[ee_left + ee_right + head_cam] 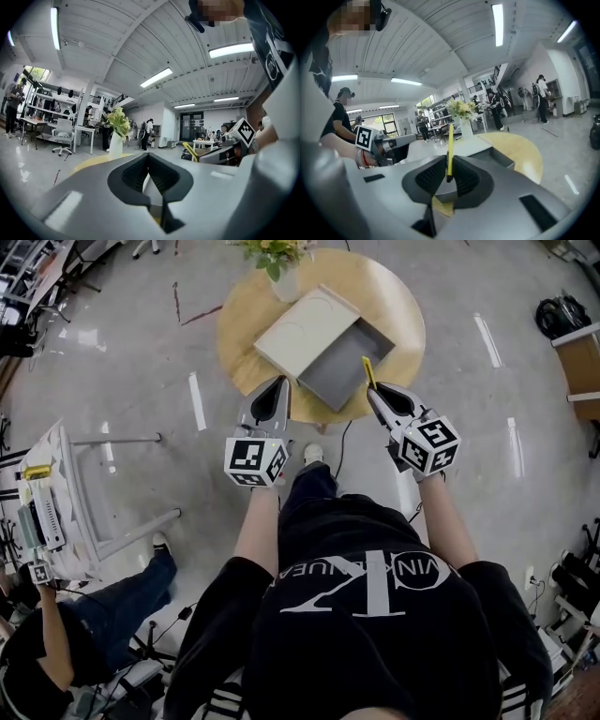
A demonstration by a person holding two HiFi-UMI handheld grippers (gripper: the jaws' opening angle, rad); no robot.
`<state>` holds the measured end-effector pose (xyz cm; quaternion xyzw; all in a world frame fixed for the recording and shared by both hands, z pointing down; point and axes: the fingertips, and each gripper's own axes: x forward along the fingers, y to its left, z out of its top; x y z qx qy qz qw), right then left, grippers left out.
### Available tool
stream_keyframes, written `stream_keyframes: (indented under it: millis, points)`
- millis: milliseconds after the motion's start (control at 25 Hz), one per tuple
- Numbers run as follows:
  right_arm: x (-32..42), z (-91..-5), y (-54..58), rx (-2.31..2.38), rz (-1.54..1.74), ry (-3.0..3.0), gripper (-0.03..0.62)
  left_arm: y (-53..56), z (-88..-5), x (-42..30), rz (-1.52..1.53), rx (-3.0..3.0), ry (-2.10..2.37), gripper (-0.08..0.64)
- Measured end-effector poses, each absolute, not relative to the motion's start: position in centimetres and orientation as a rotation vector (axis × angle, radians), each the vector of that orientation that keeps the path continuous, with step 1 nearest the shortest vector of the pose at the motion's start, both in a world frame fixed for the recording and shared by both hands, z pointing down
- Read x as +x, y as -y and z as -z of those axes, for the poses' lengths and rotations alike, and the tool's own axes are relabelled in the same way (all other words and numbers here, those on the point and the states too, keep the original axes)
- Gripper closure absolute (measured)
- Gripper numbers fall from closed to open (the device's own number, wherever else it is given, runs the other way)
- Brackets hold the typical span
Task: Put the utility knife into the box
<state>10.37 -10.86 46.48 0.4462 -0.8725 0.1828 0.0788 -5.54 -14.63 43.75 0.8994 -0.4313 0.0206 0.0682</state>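
Observation:
A yellow utility knife (pixel 368 372) (pixel 450 150) sticks up from my right gripper (pixel 374 394) (pixel 448 176), which is shut on its lower end. It hangs over the near right corner of the open grey box (pixel 345 367) (pixel 501 157) on the round wooden table (pixel 398 306). The box's pale lid (pixel 305 329) lies beside it to the left. My left gripper (pixel 281 390) (pixel 149 164) is shut with nothing between its jaws, level with the table's near edge, left of the box.
A white vase with flowers (pixel 278 266) (pixel 116 136) stands at the table's far edge. A white chair (pixel 84 493) and a seated person (pixel 66 634) are on the left. A cabinet (pixel 581 367) stands at the far right. A cable (pixel 339 451) runs on the floor under the table.

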Motion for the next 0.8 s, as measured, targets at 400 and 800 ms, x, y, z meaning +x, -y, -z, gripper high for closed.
stream_keyframes:
  millis: [400, 800]
  points:
    - [8.5, -48.7, 15.4, 1.201, -0.554, 2.477, 0.537, 21.1, -44.3, -5.3, -0.041, 2.719, 1.204, 0.549]
    - [6.1, -52.0, 15.9, 0.763, -0.309, 2.290, 0.537, 23.5, -47.0, -6.3, -0.051, 2.621, 1.223, 0.549]
